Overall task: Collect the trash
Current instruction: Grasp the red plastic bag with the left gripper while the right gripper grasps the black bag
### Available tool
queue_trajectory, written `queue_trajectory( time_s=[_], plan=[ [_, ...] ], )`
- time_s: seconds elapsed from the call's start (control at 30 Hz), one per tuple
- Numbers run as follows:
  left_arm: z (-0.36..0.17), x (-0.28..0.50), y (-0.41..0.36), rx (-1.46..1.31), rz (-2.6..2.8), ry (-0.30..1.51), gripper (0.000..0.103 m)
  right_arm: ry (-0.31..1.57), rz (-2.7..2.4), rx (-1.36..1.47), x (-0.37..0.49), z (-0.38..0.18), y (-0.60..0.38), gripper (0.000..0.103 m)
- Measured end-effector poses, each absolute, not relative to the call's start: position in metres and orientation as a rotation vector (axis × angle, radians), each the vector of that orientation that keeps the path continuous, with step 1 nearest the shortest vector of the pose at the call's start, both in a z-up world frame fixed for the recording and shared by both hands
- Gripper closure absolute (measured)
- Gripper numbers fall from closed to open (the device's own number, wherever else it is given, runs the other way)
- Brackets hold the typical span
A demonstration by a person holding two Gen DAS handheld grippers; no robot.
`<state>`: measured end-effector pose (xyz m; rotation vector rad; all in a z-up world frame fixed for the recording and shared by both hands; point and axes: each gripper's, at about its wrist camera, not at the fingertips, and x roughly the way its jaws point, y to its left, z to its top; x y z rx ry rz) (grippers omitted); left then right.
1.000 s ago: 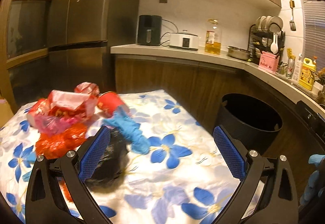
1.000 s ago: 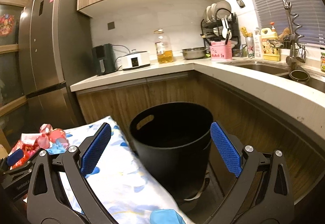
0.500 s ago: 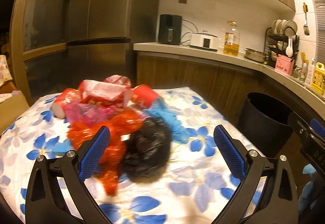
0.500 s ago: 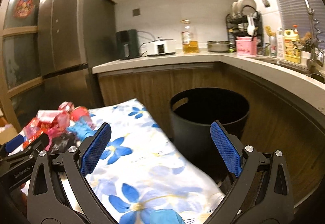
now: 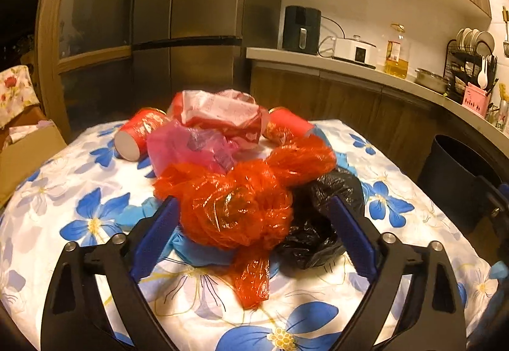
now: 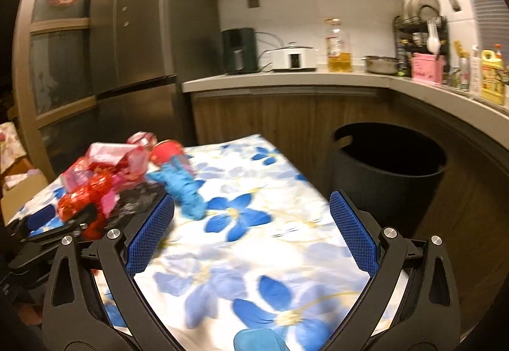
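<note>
Red bag [image 5: 237, 211] now sits between left claw [image 5: 253, 235] jaws, closing but not yet gripping; right claw [image 6: 251, 236] gapes empty.

Fridge [image 6: 140, 32], air fryer [image 5: 301, 29], oil bottle [image 6: 339, 47], possibly rice cooker [image 6: 294, 57] on counter [image 6: 286, 79].

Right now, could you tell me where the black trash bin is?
The black trash bin stands on the floor right of the flowered table, against the wooden counter cabinets; the left wrist view shows it at far right.
</note>
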<state>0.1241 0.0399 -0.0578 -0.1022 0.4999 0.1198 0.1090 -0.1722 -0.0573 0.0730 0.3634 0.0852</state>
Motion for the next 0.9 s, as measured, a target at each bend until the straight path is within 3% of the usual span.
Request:
queue_trajectory(
  time_s=[0.1,0.27,0.47,0.67,0.9],
  plan=[
    [-0.061,0.126,0.041,-0.098,0.112,0.521,0.037,0.370,0.123,0.051,0.113,-0.062,-0.155,0.006],
    [-0.065,0.128,0.045,-0.103,0.090,0.543,0.052,0.383,0.174,0.038,0.119,-0.067,-0.137,0.006],
    [-0.067,0.121,0.051,-0.118,0.073,0.542,0.087,0.407,0.211,0.033,0.124,-0.072,-0.126,0.013],
    [-0.048,0.090,0.062,-0.168,0.079,0.457,0.094,0.430,0.273,0.025,0.126,-0.079,-0.111,0.023],
    [-0.035,0.068,0.078,-0.212,0.121,0.401,0.095,0.453,0.322,0.017,0.136,-0.085,-0.086,0.032]
  ],
)
